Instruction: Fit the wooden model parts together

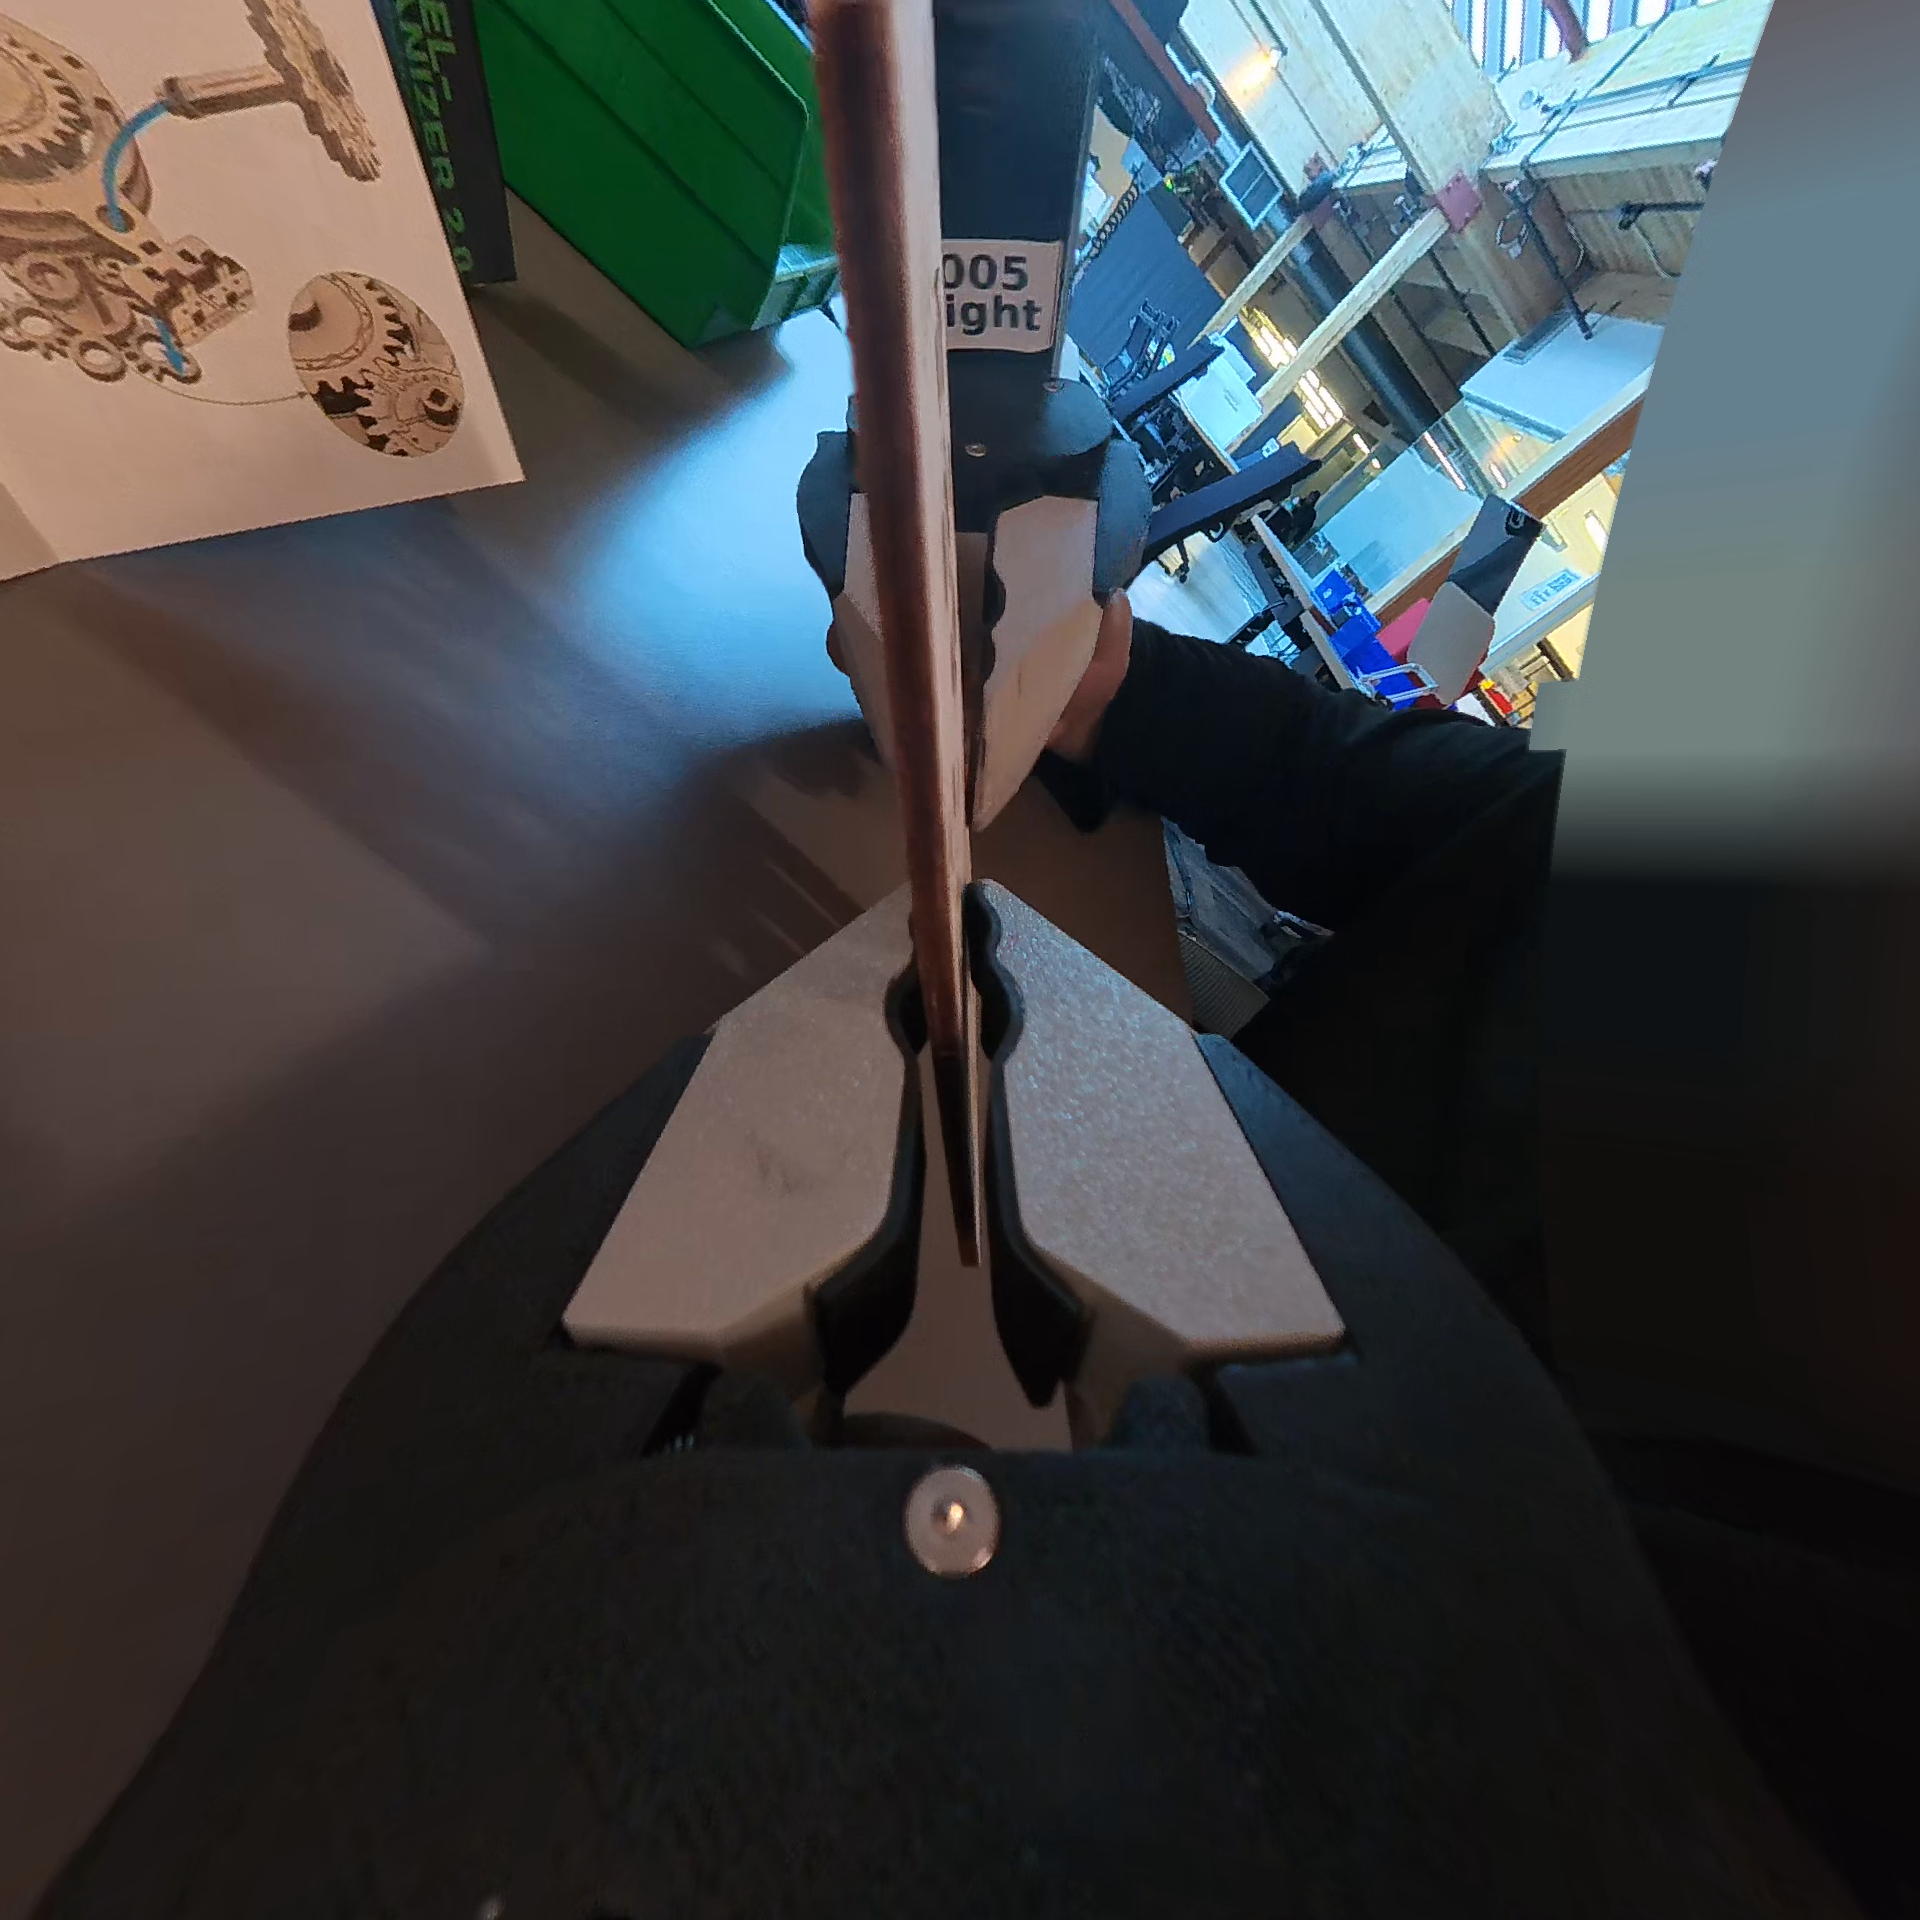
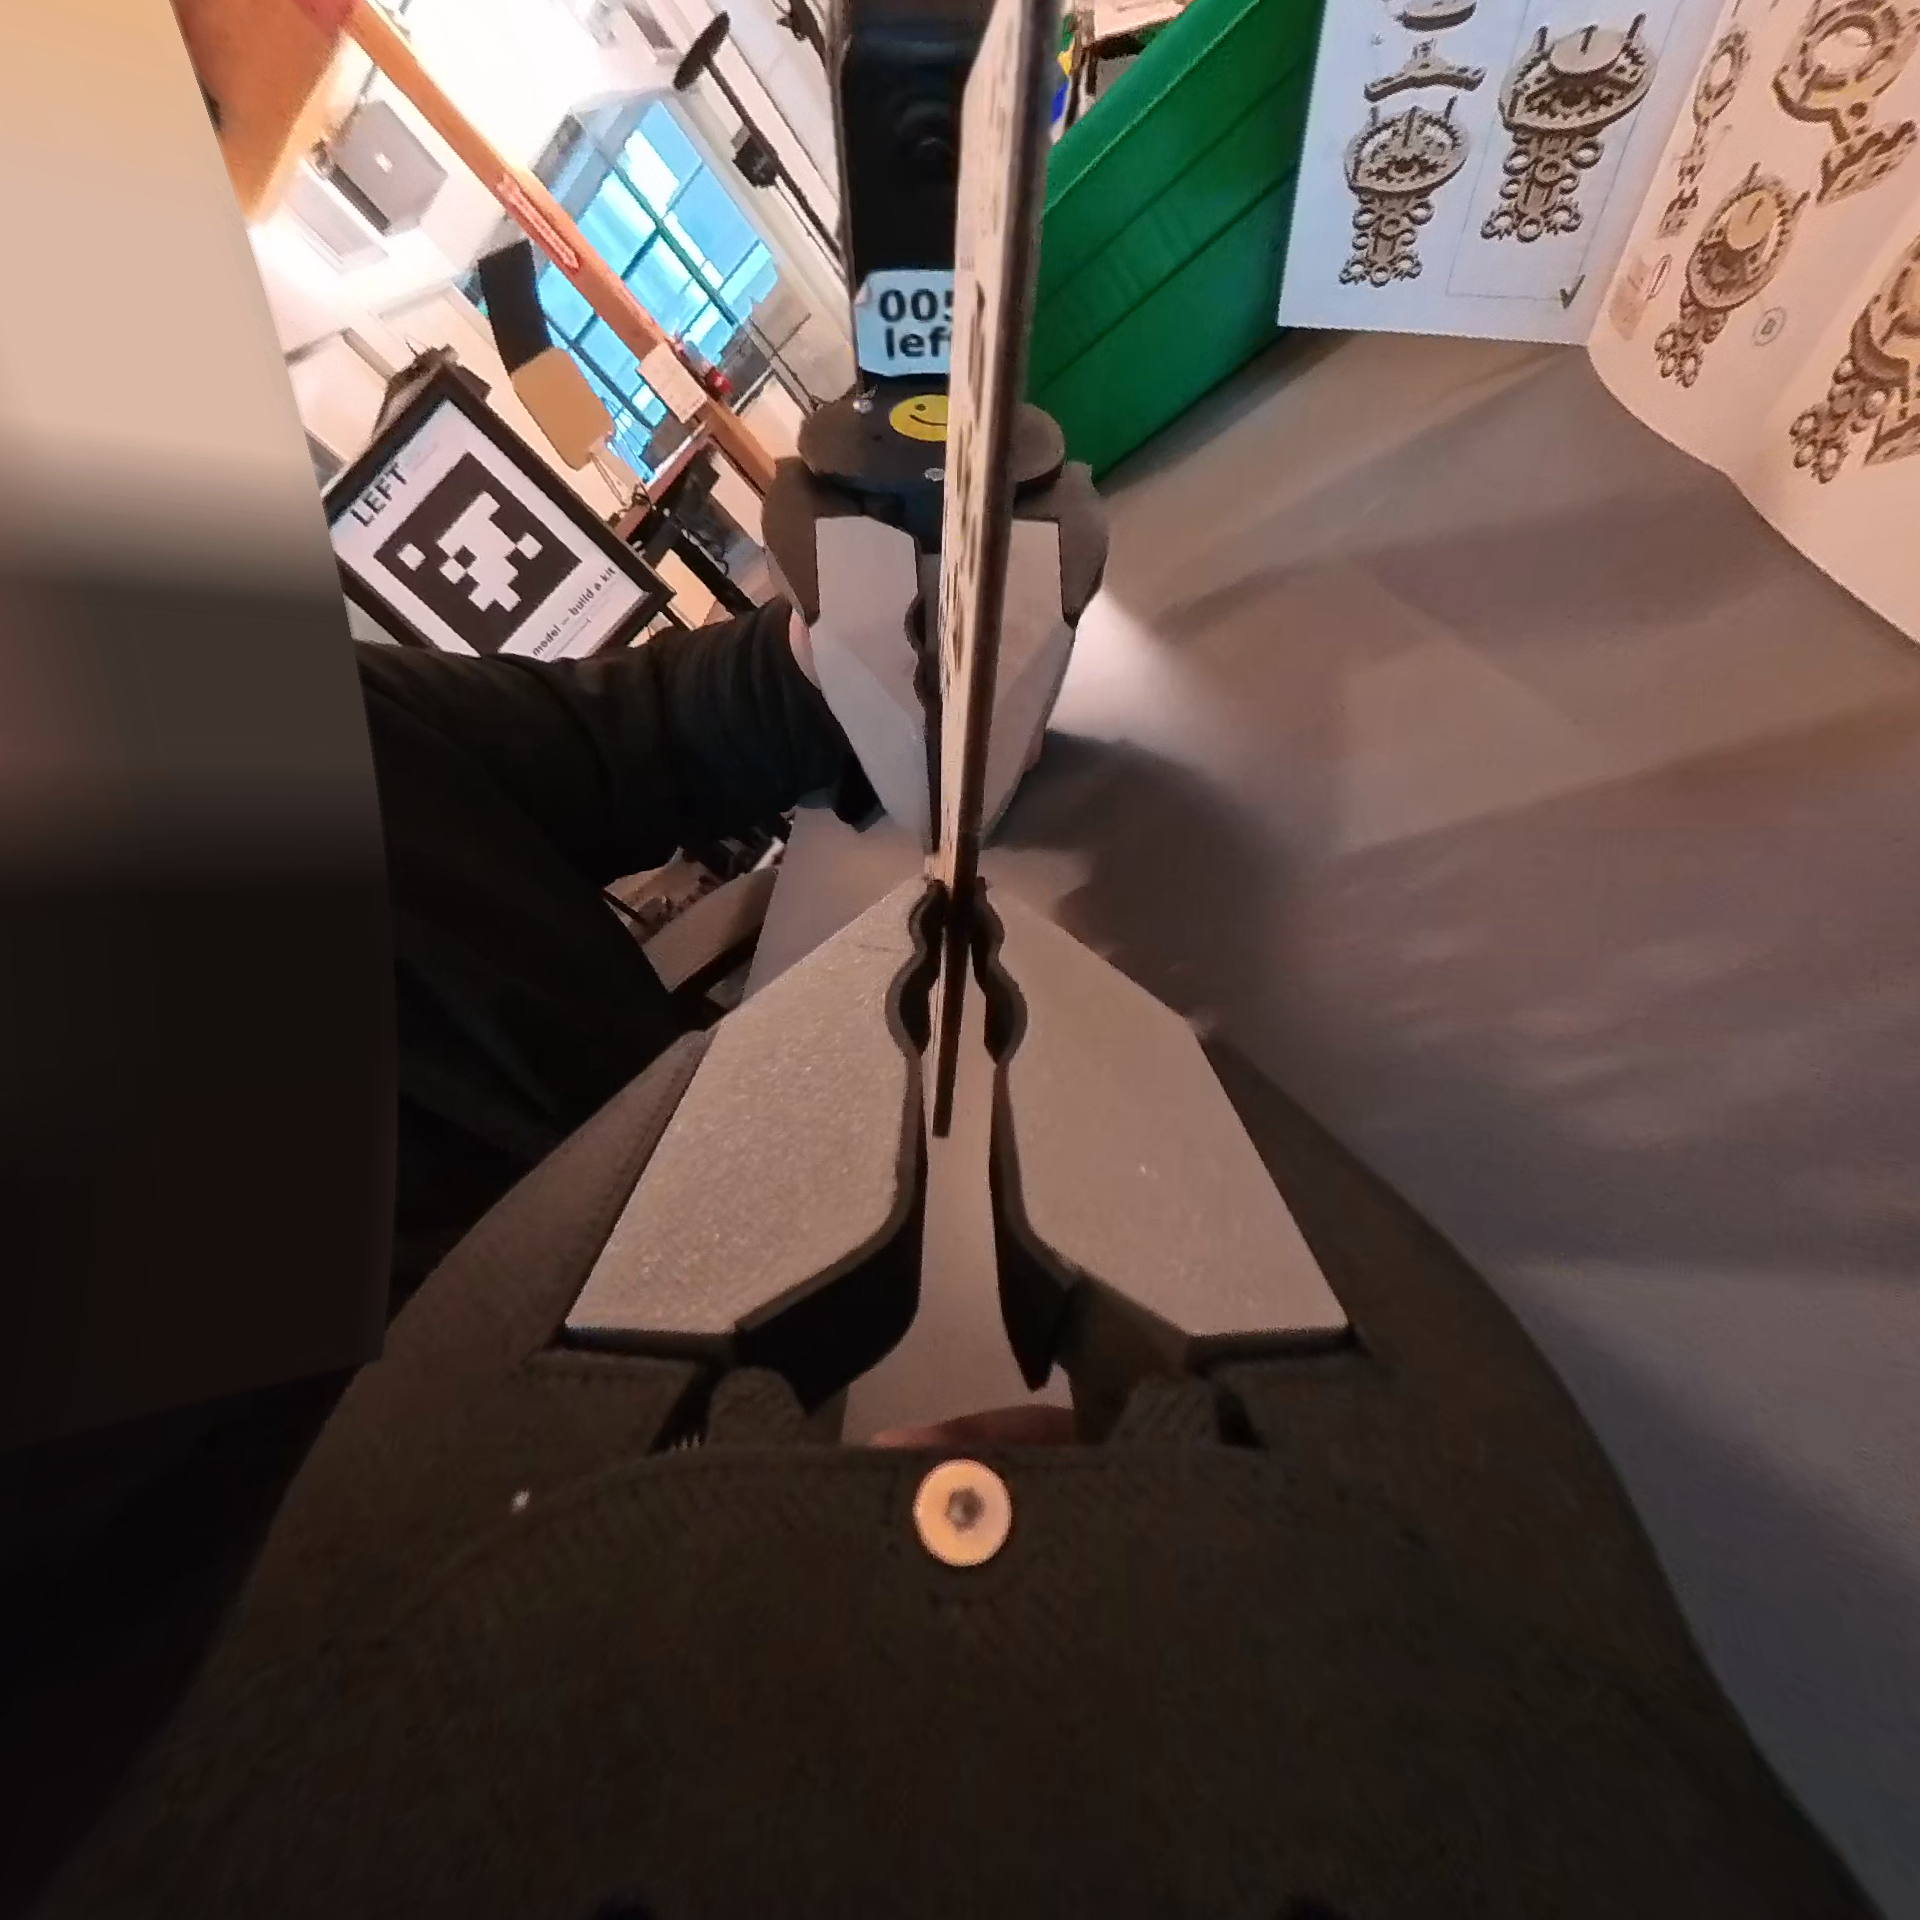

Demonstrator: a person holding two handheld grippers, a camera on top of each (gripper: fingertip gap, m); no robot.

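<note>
The wooden sheet [image 1: 914,623] stands edge-on up the middle of both frames, lifted above the tabletop [image 1: 364,831]. The left tool [image 1: 951,956] pinches its near edge and the right tool [image 2: 956,935] pinches the opposite edge, probably so the sheet stays steady between them while parts get worked loose. Instructions [image 1: 208,260] lie upper left, beside a green bin [image 1: 665,156].
</note>
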